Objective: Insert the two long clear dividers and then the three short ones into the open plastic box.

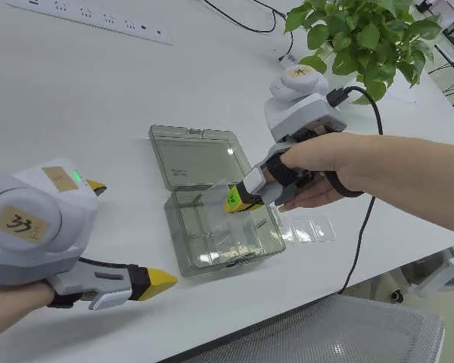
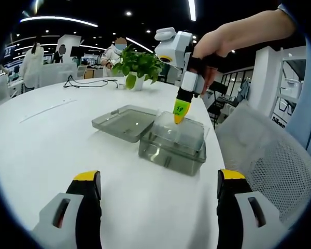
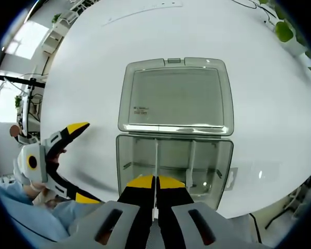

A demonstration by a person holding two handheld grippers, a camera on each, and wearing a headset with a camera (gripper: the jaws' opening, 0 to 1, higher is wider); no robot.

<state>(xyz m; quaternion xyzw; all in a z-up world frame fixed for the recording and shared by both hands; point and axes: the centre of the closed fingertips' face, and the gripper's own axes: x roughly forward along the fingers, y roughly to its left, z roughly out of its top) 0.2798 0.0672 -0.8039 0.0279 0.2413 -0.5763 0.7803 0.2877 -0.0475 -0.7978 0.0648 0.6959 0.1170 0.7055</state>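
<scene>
**Table** (image 1: 98, 91): white top that carries everything listed.

**Plastic box** (image 1: 212, 242): smoky clear base, open, set near the table's front edge. In the right gripper view the base (image 3: 140, 155) shows small slots along its inner walls.

**Lid** (image 1: 193, 159): hinged to the base's far wall and lying flat on the table towards the far edge. It bears a small printed label.

**Right gripper** (image 1: 237, 201): held in a person's hand (image 1: 318, 166) and tilted down over the box, with its yellow tips inside the base's far half. The jaws are pressed together, pinching the long divider. It also appears in the left gripper view (image 2: 179, 115), pointing down into the box.

**Long divider** (image 3: 156, 155): a clear strip seen edge-on, clamped between the right jaws and running across the base from the near wall towards the hinge. In the head view it is a faint clear sheet (image 1: 214, 193) beside the tips.

**Second clear strip** (image 3: 191, 158): upright in the base, beside the held one and apart from it.

**Short dividers** (image 1: 310, 229): clear pieces lying flat on the table just beside the box's right wall. Their count cannot be told.

**Left gripper** (image 1: 129, 233): at the table's front left corner, well apart from the box. Its jaws are spread wide and hold nothing. In its own view (image 2: 158, 179) it faces the box.

**Power strip** (image 1: 91, 17): at the far edge.

**Potted plant** (image 1: 363, 38): at the far right corner.

**Mesh chair** (image 1: 325, 333): below the front edge.
</scene>
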